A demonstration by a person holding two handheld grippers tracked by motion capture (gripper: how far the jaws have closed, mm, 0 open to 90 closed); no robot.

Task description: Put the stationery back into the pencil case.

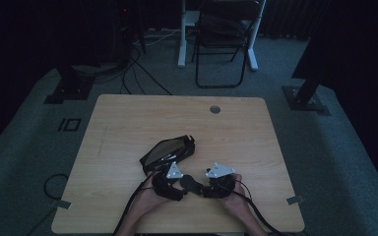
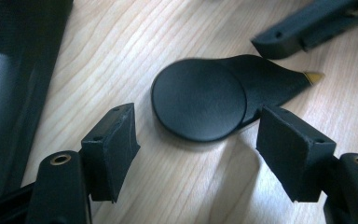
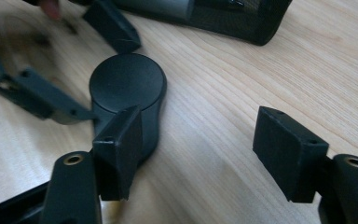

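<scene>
Now the flat black disc-ended object (image 2: 200, 105) lies free on the table (image 1: 128, 128), just in front of the black mesh case (image 1: 170, 152). The left gripper (image 2: 198, 149) stands spread to either side of it, pressing nothing. The right gripper (image 3: 205, 154) is likewise parted, one pad over its tail; it looks set down to be re-gripped.

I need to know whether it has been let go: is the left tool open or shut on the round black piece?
Open. The left tool has its pads apart, clear of the round black piece, which lies flat on the table.
</scene>
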